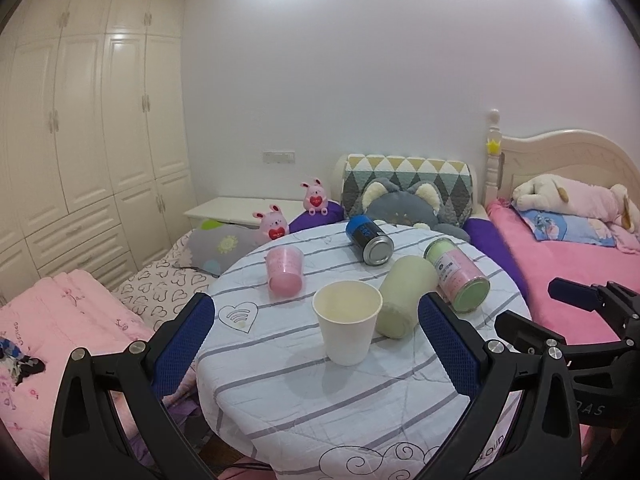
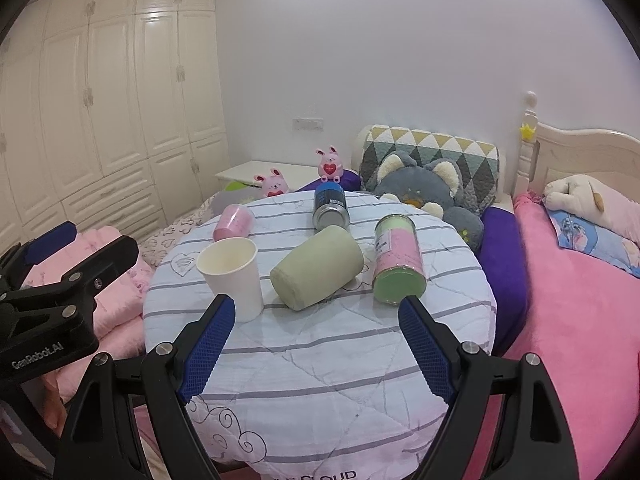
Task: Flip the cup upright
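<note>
A white paper cup (image 1: 347, 325) (image 2: 233, 276) stands upright on the round table (image 1: 320, 408) (image 2: 320, 364), mouth up. A pale green cup (image 1: 404, 296) (image 2: 316, 273) lies on its side just right of it. A pink cup (image 1: 284, 274) (image 2: 233, 222) lies on its side at the far left. My left gripper (image 1: 316, 344) is open and empty, its fingers apart on either side of the white cup, a little short of it. My right gripper (image 2: 318, 342) is open and empty, in front of the green cup.
A blue can (image 1: 369, 240) (image 2: 330, 206) and a pink-green can (image 1: 460, 276) (image 2: 398, 260) lie on their sides at the table's back and right. Beds with pink covers (image 1: 580, 272) (image 2: 580, 320), plush toys (image 2: 432, 188) and a wardrobe (image 1: 92, 120) surround the table.
</note>
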`<move>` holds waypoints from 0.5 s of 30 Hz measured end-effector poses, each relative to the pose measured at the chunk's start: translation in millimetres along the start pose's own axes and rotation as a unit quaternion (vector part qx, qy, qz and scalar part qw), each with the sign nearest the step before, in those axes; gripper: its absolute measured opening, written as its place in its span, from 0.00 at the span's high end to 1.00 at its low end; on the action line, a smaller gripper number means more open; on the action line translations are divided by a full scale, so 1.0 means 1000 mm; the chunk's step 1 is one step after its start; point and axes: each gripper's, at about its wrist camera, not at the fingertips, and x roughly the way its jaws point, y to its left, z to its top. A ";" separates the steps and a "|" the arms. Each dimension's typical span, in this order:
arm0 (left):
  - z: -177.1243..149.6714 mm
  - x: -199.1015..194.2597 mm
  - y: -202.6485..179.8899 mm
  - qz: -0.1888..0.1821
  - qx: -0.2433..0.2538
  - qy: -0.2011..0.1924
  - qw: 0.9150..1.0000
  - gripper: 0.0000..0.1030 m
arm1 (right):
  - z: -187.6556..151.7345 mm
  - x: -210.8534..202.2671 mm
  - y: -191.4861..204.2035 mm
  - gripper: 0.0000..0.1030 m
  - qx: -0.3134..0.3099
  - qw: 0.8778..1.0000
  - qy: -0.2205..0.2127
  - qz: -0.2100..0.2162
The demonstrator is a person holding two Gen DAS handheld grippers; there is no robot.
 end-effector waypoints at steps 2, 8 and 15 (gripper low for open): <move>-0.001 0.001 0.000 0.002 0.001 0.001 1.000 0.00 | 0.001 0.001 0.000 0.17 -0.003 1.000 -0.003 0.007; 0.000 0.004 0.003 0.003 -0.003 0.003 1.000 0.00 | 0.001 0.001 0.006 0.17 -0.018 0.999 -0.024 0.013; 0.000 0.006 0.005 0.003 -0.001 0.002 1.000 0.00 | 0.001 -0.003 0.006 0.17 -0.025 0.998 -0.057 0.012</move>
